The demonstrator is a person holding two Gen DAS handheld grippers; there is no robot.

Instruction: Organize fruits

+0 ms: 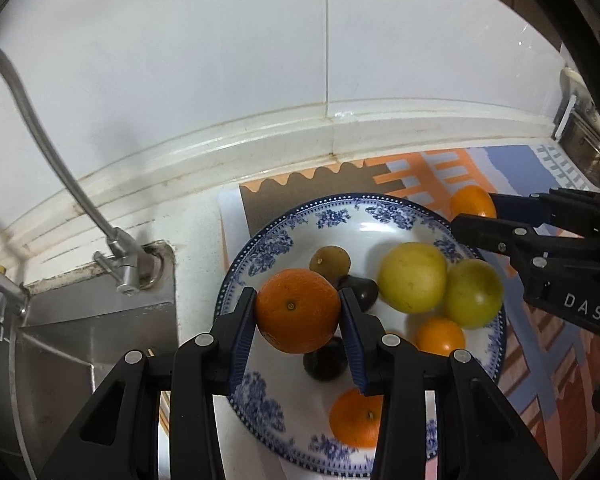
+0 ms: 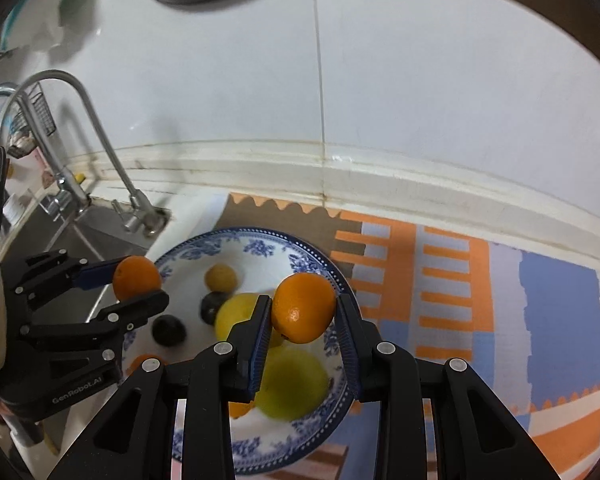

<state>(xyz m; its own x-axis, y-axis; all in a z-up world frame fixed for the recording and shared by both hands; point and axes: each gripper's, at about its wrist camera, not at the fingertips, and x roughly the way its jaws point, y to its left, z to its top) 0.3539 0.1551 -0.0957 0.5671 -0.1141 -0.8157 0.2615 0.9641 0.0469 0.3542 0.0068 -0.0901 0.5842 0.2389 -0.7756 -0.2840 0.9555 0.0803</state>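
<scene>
A blue-and-white plate [image 1: 260, 256] [image 2: 311, 258] on the counter holds two yellow-green fruits [image 1: 413, 277] [image 2: 294, 384], two dark fruits [image 1: 324, 362] [image 2: 168, 330], a small brown-yellow fruit [image 1: 329, 262] [image 2: 220, 277] and two oranges [image 1: 439, 335]. My left gripper [image 1: 298, 312] [image 2: 138, 286] is shut on an orange [image 1: 298, 310] [image 2: 136, 277] above the plate's left side. My right gripper [image 2: 303, 312] [image 1: 473, 210] is shut on another orange [image 2: 303, 307] [image 1: 471, 201] above the plate's right rim.
A steel sink [image 1: 80, 340] [image 2: 80, 236] with a curved faucet [image 1: 48, 136] [image 2: 96, 132] lies left of the plate. A patterned orange-and-blue mat [image 2: 479, 300] [image 1: 539, 360] covers the counter to the right. A white tiled wall [image 1: 300, 60] rises behind.
</scene>
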